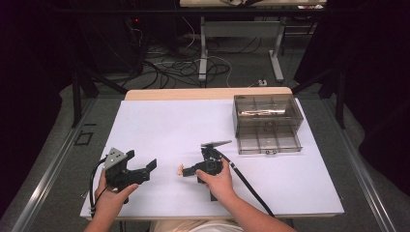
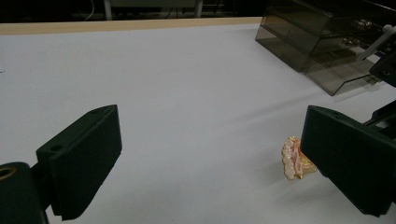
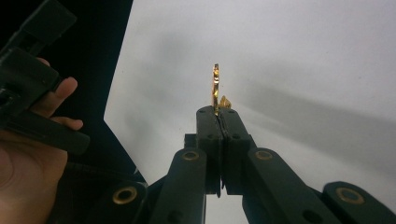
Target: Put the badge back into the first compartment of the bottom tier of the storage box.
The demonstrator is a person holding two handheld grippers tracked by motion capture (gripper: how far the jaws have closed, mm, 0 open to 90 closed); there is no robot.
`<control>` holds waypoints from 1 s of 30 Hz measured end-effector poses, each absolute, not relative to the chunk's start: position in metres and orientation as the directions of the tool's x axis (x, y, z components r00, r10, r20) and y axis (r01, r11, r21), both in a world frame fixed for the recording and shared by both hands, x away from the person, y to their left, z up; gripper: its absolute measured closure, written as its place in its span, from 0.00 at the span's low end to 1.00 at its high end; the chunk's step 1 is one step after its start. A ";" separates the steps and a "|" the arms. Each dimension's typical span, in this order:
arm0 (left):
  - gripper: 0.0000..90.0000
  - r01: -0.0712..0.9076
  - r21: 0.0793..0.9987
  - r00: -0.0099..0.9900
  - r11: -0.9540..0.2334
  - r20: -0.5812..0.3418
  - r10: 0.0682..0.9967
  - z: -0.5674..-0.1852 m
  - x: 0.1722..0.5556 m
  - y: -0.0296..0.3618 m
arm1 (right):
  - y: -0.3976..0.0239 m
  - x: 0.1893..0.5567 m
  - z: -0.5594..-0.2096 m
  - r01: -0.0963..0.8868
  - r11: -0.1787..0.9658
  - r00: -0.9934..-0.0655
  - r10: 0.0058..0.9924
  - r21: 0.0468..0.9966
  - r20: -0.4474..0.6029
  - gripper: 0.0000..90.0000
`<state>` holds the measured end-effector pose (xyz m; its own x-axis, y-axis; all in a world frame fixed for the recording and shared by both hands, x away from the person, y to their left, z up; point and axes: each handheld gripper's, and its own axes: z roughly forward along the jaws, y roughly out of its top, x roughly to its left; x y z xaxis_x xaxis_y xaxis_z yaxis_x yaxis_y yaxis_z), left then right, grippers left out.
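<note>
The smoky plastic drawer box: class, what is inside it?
The drawer box has divided compartments; its bottom drawer is pulled out and looks empty. Glare hides what lies in the upper tier.

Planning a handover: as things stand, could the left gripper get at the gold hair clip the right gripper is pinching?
Probably yes. The left gripper is open, its jaws facing the hair clip, with bare white table between. The right gripper, shut on the clip, leaves most of it sticking out.

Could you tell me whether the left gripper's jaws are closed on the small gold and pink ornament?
No, the left gripper stands wide open, and the ornament sits pinched in the right gripper.
</note>
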<state>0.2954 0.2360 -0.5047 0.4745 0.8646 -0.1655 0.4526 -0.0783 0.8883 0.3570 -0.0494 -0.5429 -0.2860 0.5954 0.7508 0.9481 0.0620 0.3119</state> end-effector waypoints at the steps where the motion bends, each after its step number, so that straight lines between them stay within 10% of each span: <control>1: 0.06 0.452 0.888 0.475 -0.078 -0.166 0.864 -0.505 0.295 0.236 | -0.051 0.357 -0.542 0.948 0.058 -0.283 0.597 0.312 0.751 0.98; 30: 0.06 0.453 0.887 0.477 -0.092 -0.154 0.865 -0.506 0.296 0.234 | -0.101 0.365 -0.519 0.918 -0.083 -0.272 0.581 0.388 0.767 0.98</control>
